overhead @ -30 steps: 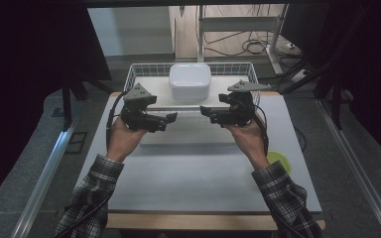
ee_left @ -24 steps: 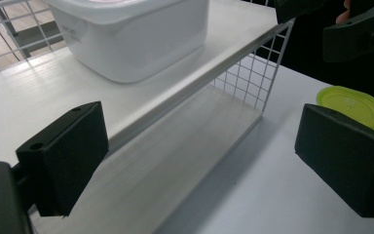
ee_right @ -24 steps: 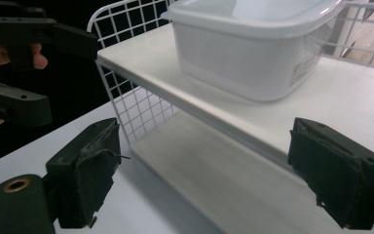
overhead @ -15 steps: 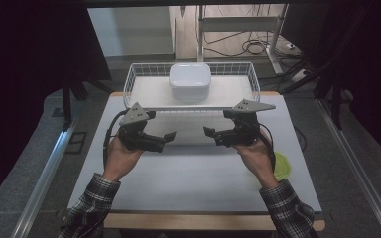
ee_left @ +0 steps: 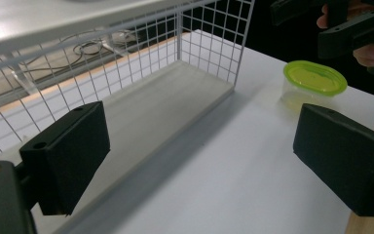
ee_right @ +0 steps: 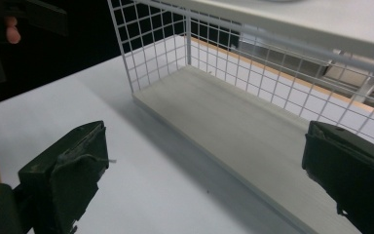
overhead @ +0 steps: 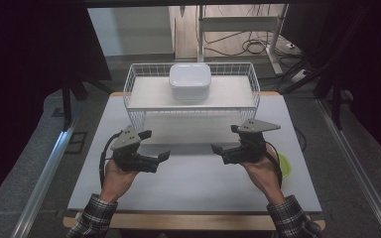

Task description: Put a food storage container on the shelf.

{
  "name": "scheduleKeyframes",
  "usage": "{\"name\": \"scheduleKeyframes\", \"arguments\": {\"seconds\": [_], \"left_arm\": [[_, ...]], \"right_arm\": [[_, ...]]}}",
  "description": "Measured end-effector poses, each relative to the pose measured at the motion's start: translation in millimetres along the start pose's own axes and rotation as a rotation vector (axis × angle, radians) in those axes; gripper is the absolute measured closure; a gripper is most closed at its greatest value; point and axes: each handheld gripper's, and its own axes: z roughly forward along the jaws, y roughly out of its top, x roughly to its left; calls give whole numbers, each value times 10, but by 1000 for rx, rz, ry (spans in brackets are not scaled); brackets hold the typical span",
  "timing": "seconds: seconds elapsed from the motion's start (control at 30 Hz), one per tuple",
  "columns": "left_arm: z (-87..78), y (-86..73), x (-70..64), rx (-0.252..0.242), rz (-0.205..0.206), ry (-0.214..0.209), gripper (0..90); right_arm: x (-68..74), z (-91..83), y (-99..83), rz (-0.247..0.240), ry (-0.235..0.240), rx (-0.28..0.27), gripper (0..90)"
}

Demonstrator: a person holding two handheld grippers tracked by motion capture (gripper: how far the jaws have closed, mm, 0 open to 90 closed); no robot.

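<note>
Both grippers hang over the white worktop (overhead: 193, 183), nothing held. Left gripper (overhead: 162, 156) has fingers (ee_left: 68, 156) spread wide apart, empty gap between them; right gripper (overhead: 217, 148) likewise, fingers (ee_right: 65, 175) wide apart and empty. They point inward toward each other, tips apart, both on the near side of the wire rack (overhead: 191, 94).

Using the rack as landmark: the white lidded box (overhead: 189, 82) sits on the rack's top shelf, about mid-length, well beyond and above both grippers. The green-lidded tub (ee_left: 314, 83) sits on the worktop off the rack's right front corner, just beside the right hand (overhead: 260, 171); in the high view it is mostly hidden behind that wrist. Rack's lower shelf (ee_right: 243, 126) is bare, open toward the person.

Key relation: the tub is nearest the right gripper, but lies behind and outward of its fingers, not in front of them. So the right hand would likely have to swing round away from the rack's middle to face it. Left gripper is well apart from it, across the worktop. Tub's long axis looks roughly parallel to the rack's short end, hard to be sure. The white box sits roughly midway between the two grippers.
</note>
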Motion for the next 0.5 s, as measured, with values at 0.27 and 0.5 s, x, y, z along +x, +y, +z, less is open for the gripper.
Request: {"name": "scheduleKeyframes", "arguments": {"seconds": [0.27,0.5], "left_arm": [[-78,-249,-62,17,10,16,53],[-99,-527,-81,39,-30,38,46]], "right_arm": [[69,-46,-236,6,15,25,32],[130,-42,-420,27,31,38,33]]}}
